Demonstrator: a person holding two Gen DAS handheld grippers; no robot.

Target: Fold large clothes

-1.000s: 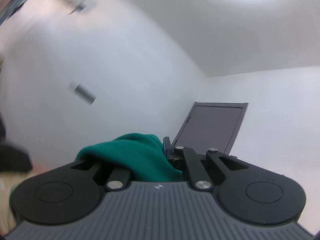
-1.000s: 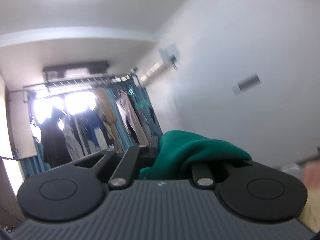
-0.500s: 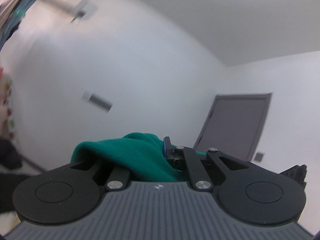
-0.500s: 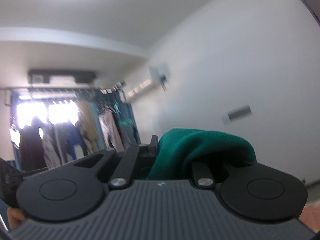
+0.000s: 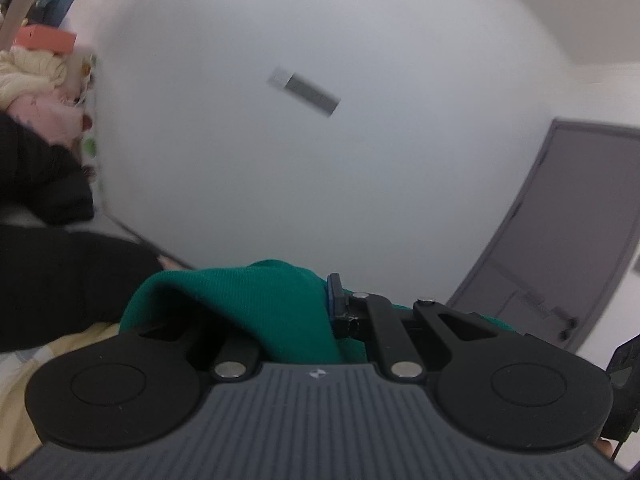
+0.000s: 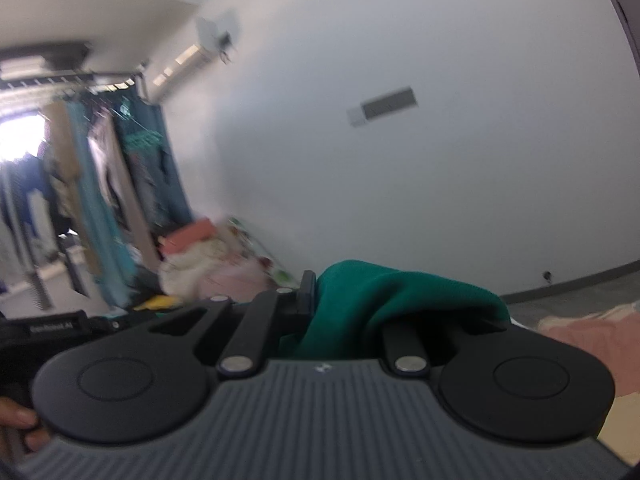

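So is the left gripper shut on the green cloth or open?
Shut on it. In the left wrist view the green cloth bunches between the left gripper's closed fingers and drapes over one of them.

1. The green garment [image 5: 256,312] covers the left gripper's [image 5: 320,312] fingertips.
2. It likewise buries the right gripper's [image 6: 320,304] far finger.
3. The hanging clothes [image 6: 100,208] and the wall plate [image 5: 304,90] are motion-blurred.

home bedroom: clothes rack [image 6: 100,184], grey door [image 5: 560,236], piled laundry [image 6: 212,264]
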